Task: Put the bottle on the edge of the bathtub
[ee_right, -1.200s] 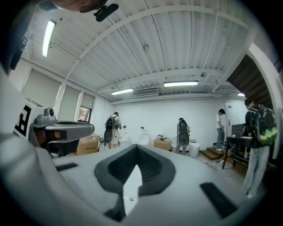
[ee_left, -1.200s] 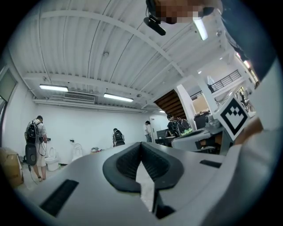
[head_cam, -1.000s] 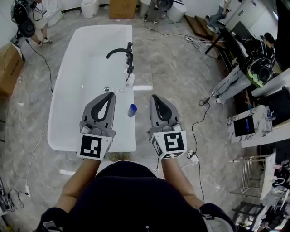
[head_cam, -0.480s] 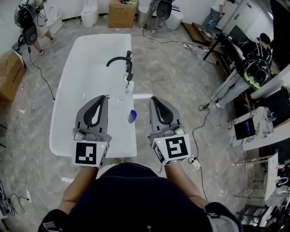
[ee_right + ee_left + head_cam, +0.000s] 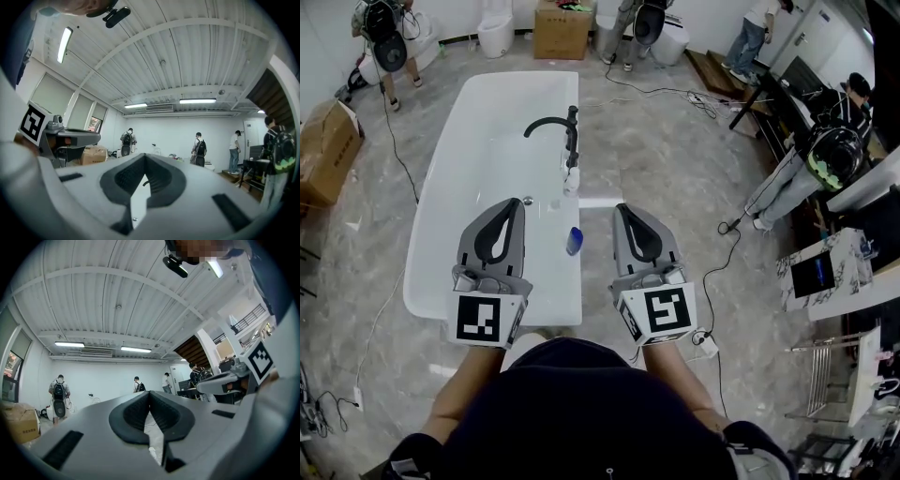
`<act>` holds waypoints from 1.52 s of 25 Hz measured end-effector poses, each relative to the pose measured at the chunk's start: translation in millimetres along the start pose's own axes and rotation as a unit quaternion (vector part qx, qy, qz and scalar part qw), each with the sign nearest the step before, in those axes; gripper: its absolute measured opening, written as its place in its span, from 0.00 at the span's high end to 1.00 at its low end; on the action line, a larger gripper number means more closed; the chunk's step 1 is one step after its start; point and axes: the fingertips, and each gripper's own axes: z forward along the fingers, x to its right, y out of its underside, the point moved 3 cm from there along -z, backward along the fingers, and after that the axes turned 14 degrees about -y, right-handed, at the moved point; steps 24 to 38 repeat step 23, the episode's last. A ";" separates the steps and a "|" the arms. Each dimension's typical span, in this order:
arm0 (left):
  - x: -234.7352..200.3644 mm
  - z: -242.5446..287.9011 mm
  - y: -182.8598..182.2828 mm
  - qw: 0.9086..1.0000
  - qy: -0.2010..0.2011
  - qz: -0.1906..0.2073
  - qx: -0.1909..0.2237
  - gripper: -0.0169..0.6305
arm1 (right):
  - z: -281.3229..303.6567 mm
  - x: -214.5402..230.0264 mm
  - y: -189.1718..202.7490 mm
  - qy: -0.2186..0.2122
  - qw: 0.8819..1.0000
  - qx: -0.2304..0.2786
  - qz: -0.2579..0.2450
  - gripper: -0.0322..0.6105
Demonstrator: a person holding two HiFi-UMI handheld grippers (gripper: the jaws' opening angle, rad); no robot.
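Observation:
A small blue bottle (image 5: pixel 574 241) rests on the right rim of the white bathtub (image 5: pixel 450 169), between my two grippers. My left gripper (image 5: pixel 517 202) hovers over the tub's near end, to the left of the bottle, jaws shut and empty. My right gripper (image 5: pixel 624 208) hangs over the floor just right of the rim, also shut and empty. In the left gripper view the left gripper (image 5: pixel 149 393) points up at the ceiling with its tips together. In the right gripper view the right gripper (image 5: pixel 144 155) stands the same way.
A black faucet (image 5: pixel 555 126) arches over the tub, with a white object (image 5: pixel 571 179) at its base on the rim. Cables (image 5: pixel 712 272) trail over the marble floor. Cardboard boxes (image 5: pixel 326 150) stand at left and far back; people and desks (image 5: pixel 825 272) are at right.
Both grippers have stayed shut and drawn back a little toward me. The view has tilted so that more of the far room shows. The blue bottle has not moved on the rim.

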 end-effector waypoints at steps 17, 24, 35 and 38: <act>26.2 -17.2 15.4 1.000 0.011 0.001 -0.003 0.97 | -21.5 0.7 21.0 -0.003 1.000 0.005 0.012 0.95; 30.4 -9.6 15.6 0.999 0.026 0.019 0.002 0.97 | -16.3 6.8 20.5 0.000 1.000 0.020 0.017 0.95; 30.4 -9.6 15.6 0.999 0.026 0.019 0.002 0.97 | -16.3 6.8 20.5 0.000 1.000 0.020 0.017 0.95; 30.4 -9.6 15.6 0.999 0.026 0.019 0.002 0.97 | -16.3 6.8 20.5 0.000 1.000 0.020 0.017 0.95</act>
